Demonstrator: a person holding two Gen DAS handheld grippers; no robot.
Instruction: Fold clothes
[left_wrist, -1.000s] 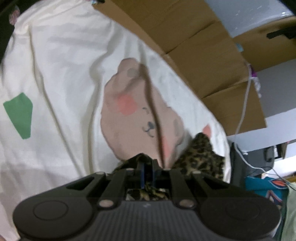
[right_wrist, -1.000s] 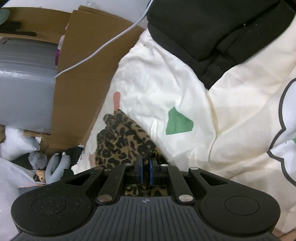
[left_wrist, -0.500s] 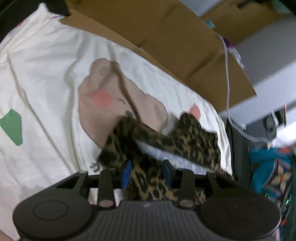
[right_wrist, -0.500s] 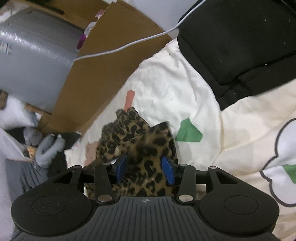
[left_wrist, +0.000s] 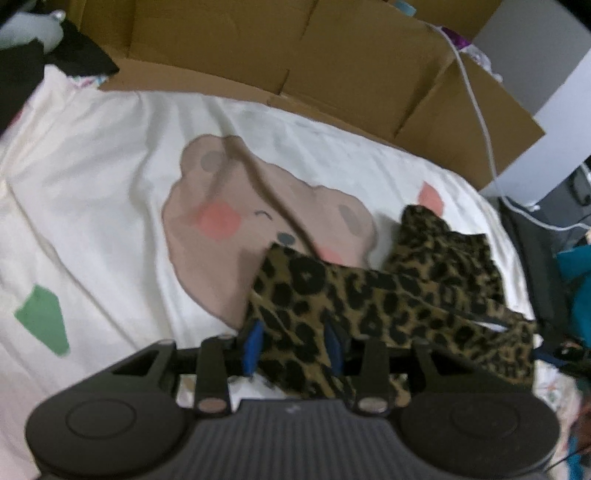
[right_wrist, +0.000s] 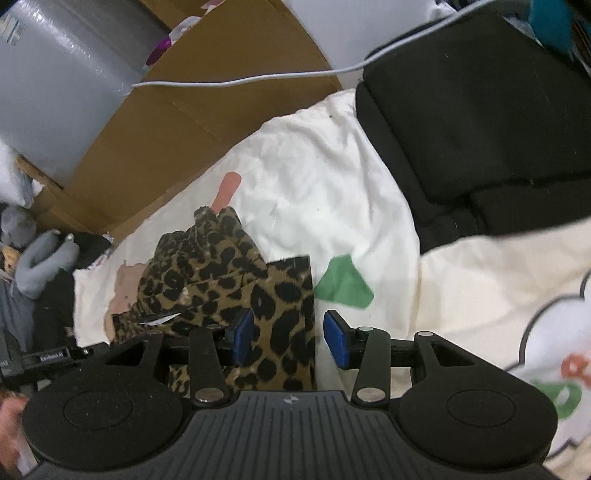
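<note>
A leopard-print garment (left_wrist: 406, 295) lies bunched on a cream bedsheet (left_wrist: 110, 177) printed with a bear face. My left gripper (left_wrist: 293, 347) hovers over its near edge. The blue pads (left_wrist: 253, 347) stand apart, with a flap of the cloth loose between them. In the right wrist view the same leopard garment (right_wrist: 207, 273) lies folded over itself. My right gripper (right_wrist: 290, 339) is open above its other end. The cloth lies against the left pad (right_wrist: 242, 336) only, and a gap of sheet shows beside the right pad.
Flattened cardboard (left_wrist: 295, 55) lines the far edge of the bed, with a white cable (left_wrist: 480, 110) over it. A folded black garment (right_wrist: 480, 129) sits on the sheet (right_wrist: 332, 184) to the right. A grey plush toy (right_wrist: 44, 254) and clutter lie off the bed.
Both grippers were shut on the leopard cloth a second ago and have since opened. Both views have rolled and pulled back a little. The cloth now lies folded on the sheet.
</note>
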